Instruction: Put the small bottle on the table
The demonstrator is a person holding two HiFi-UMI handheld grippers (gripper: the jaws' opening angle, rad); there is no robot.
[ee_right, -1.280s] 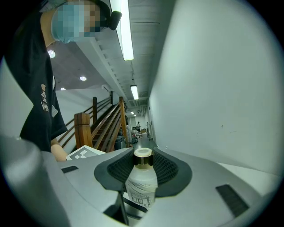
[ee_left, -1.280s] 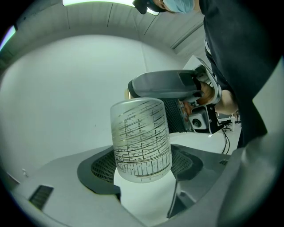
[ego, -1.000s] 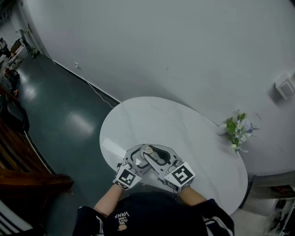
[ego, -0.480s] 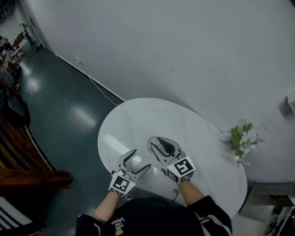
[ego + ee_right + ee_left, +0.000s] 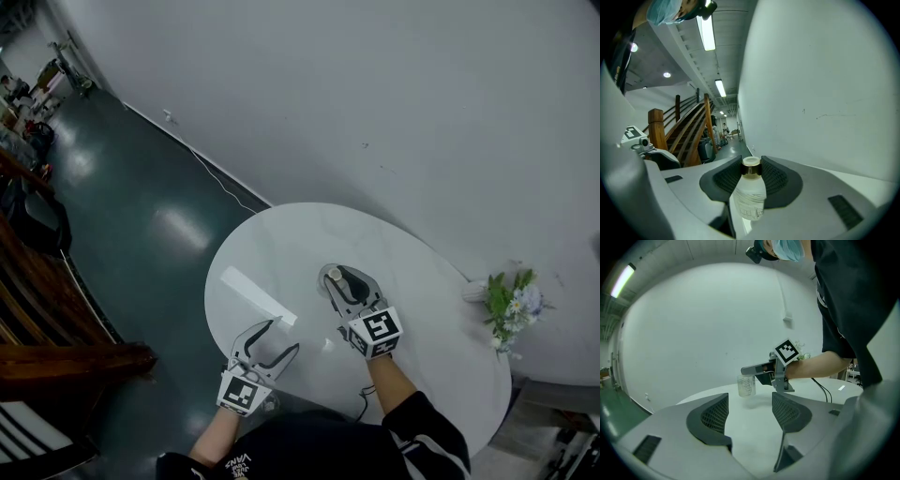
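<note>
The small bottle (image 5: 750, 197) is clear plastic with a gold and white cap. My right gripper (image 5: 751, 171) is shut on its neck, and the body hangs below the pads. In the head view my right gripper (image 5: 349, 289) holds the bottle (image 5: 335, 275) over the middle of the round white table (image 5: 281, 239). The left gripper view shows the bottle (image 5: 746, 386) upright, low over the tabletop with its shadow beneath. My left gripper (image 5: 264, 339) is at the table's near left edge, apart from the bottle. Its jaws are closing with nothing between them.
A vase of flowers (image 5: 511, 302) stands at the table's far right edge. A white wall runs behind the table. Dark glossy floor (image 5: 141, 234) lies to the left, with wooden stairs (image 5: 37, 319) beyond. A black cable (image 5: 362, 401) trails by my right arm.
Both grippers were together at the bottle. The left one let go and drew back to the near left edge. The right one carried the bottle farther over the table.
</note>
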